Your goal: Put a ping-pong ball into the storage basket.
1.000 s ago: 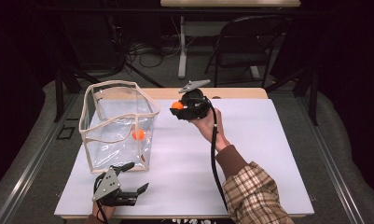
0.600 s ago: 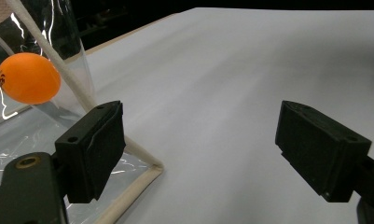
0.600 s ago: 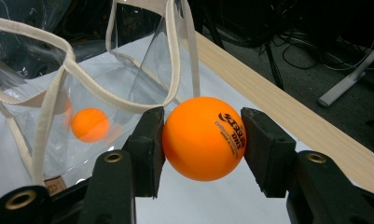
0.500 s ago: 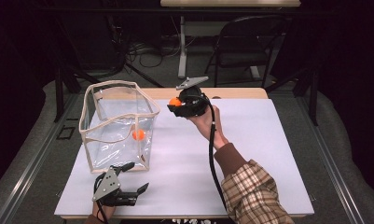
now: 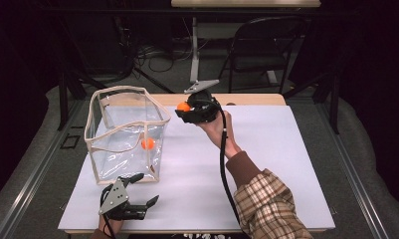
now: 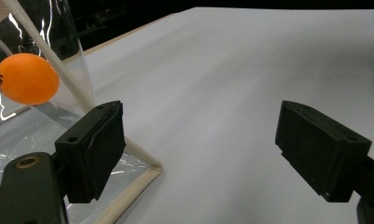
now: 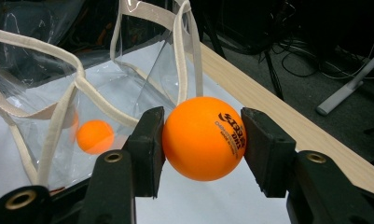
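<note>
Presently we find the right gripper (image 5: 183, 107) pinching an orange ball (image 7: 204, 138) squarely between its two pads, raised above the table (image 5: 286, 164) just beside the far right corner of the clear bag (image 5: 125, 132). A second orange ball (image 5: 148, 144) already lies inside that bag, on its floor near the right wall. In our judgement the step in hand is to carry the held ball over the bag's open mouth and release it there; we would advise bringing it fully past the cream-trimmed rim (image 7: 63, 107) before the jaws part, since a ball let go over the trim may bounce out and roll. The rim sags unevenly and the handles (image 7: 182, 51) stand up on the near side in the right gripper view, so we recommend a high approach. The left gripper (image 5: 137, 191) rests spread and empty just beside the bag's near right corner, clear of the path. To the right of the bag the table offers ample open room.
</note>
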`<move>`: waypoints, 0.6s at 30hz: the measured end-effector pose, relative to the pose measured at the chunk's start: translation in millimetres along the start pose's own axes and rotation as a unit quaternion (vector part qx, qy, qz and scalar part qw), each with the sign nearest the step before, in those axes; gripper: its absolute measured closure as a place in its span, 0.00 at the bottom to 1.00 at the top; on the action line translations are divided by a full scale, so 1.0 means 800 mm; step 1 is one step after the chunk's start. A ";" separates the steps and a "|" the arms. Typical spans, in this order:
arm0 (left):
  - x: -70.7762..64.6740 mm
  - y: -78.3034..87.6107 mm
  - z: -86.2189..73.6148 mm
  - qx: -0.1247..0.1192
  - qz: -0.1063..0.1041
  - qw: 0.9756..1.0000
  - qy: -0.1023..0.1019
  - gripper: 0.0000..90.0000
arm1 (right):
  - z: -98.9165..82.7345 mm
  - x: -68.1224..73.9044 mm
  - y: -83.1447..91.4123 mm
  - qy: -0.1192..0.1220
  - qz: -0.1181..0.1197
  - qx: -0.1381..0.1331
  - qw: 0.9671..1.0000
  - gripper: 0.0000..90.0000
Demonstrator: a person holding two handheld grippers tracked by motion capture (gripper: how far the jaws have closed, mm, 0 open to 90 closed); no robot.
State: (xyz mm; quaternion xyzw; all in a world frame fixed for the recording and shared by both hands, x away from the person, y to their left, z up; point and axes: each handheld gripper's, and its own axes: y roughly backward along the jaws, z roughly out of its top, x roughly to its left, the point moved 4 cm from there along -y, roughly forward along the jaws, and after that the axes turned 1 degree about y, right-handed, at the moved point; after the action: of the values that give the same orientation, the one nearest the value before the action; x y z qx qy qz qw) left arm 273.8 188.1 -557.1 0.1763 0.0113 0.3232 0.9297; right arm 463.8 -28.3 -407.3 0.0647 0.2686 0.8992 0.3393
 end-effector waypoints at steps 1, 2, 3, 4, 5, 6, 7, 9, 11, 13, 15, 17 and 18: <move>0.000 0.000 0.000 0.001 0.001 1.000 0.001 0.18 | 0.000 0.001 -0.001 0.000 0.000 0.001 1.000 0.57; 0.000 0.000 0.000 0.001 0.001 1.000 0.001 0.18 | 0.001 0.001 -0.002 0.003 0.000 0.000 1.000 0.57; 0.000 0.000 0.000 0.000 0.001 1.000 0.001 0.18 | 0.001 0.001 -0.003 0.002 0.002 -0.001 1.000 0.57; 0.000 0.000 0.000 0.001 0.001 1.000 0.001 0.18 | 0.002 0.002 -0.003 0.002 0.002 -0.001 1.000 0.57; 0.000 0.000 0.000 0.002 0.001 1.000 0.001 0.18 | 0.003 0.003 -0.004 0.003 0.001 -0.002 1.000 0.57; 0.000 0.000 0.000 0.002 0.001 1.000 0.000 0.18 | 0.003 0.003 -0.004 0.003 0.002 -0.004 1.000 0.57; 0.000 0.000 0.000 0.001 0.001 1.000 0.000 0.18 | 0.004 0.004 -0.005 0.004 0.002 -0.005 1.000 0.57; 0.000 0.000 0.000 0.001 0.002 1.000 0.001 0.18 | 0.004 0.005 -0.006 0.002 0.001 -0.004 1.000 0.57; 0.001 0.001 0.000 0.001 0.002 1.000 0.000 0.18 | 0.005 0.005 -0.006 0.004 0.000 -0.007 1.000 0.57; 0.001 0.001 0.000 0.000 0.002 1.000 0.000 0.18 | 0.006 0.005 -0.007 0.007 -0.002 -0.008 1.000 0.57; 0.001 0.000 0.000 0.000 0.002 1.000 -0.001 0.18 | 0.007 0.006 -0.008 0.005 -0.001 -0.008 1.000 0.57; 0.001 0.000 0.000 0.000 0.002 1.000 -0.001 0.18 | 0.008 0.008 -0.010 0.007 -0.001 -0.007 1.000 0.57; 0.001 0.000 0.000 0.001 0.002 1.000 -0.001 0.18 | 0.008 0.008 -0.011 0.008 -0.001 -0.008 1.000 0.57</move>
State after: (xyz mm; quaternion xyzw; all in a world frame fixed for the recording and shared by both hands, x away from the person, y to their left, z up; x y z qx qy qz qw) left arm 274.0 188.5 -556.7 0.1772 0.0103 0.3246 0.9291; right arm 465.5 -15.6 -406.6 0.0542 0.2642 0.9013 0.3389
